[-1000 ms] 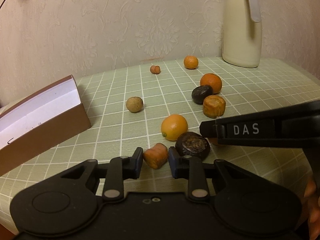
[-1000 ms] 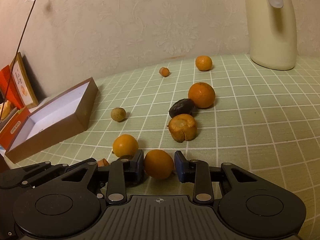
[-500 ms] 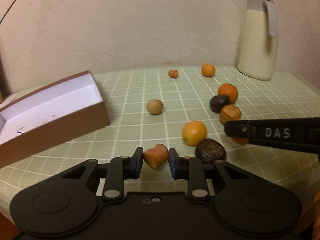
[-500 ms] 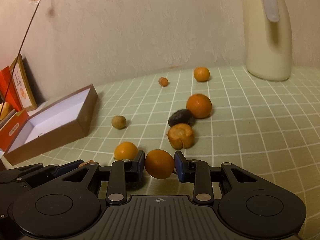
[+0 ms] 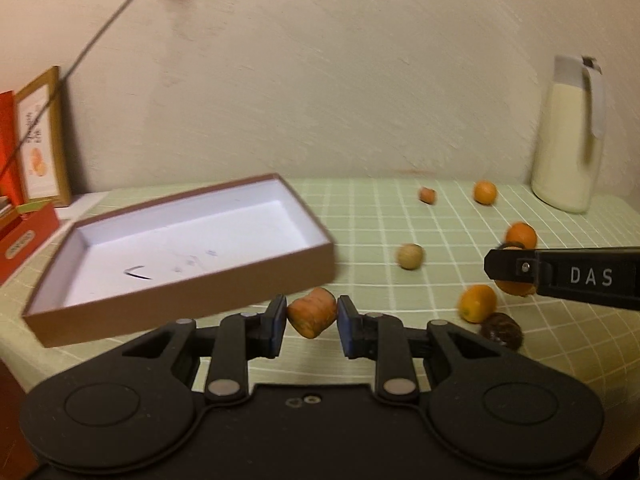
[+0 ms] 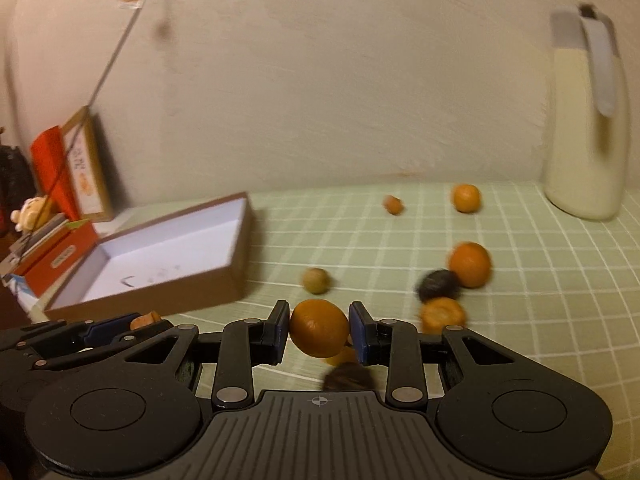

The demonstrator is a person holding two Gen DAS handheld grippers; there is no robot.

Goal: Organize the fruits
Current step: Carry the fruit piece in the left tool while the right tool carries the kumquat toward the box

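Note:
My left gripper (image 5: 312, 322) is shut on a small orange-brown fruit piece (image 5: 312, 312) and holds it above the table, just in front of the open brown box (image 5: 180, 248) with a white inside. My right gripper (image 6: 319, 330) is shut on a round orange (image 6: 319, 328), lifted off the table; it also shows in the left wrist view (image 5: 560, 276) at the right. The box (image 6: 160, 256) lies to the left in the right wrist view. Several fruits stay on the green checked cloth: oranges (image 6: 470, 264), a dark fruit (image 6: 438, 284), a tan ball (image 6: 316, 280).
A cream thermos jug (image 5: 568, 140) stands at the back right by the wall. Red boxes and a framed card (image 6: 76, 172) stand left of the brown box. A thin cable (image 5: 100, 36) runs across the wall. Small fruits (image 5: 485, 192) lie near the back.
Both grippers have risen and swung left with their fruits held. The brown box now sits much closer to the left gripper; the loose fruits have shifted right and down in view.

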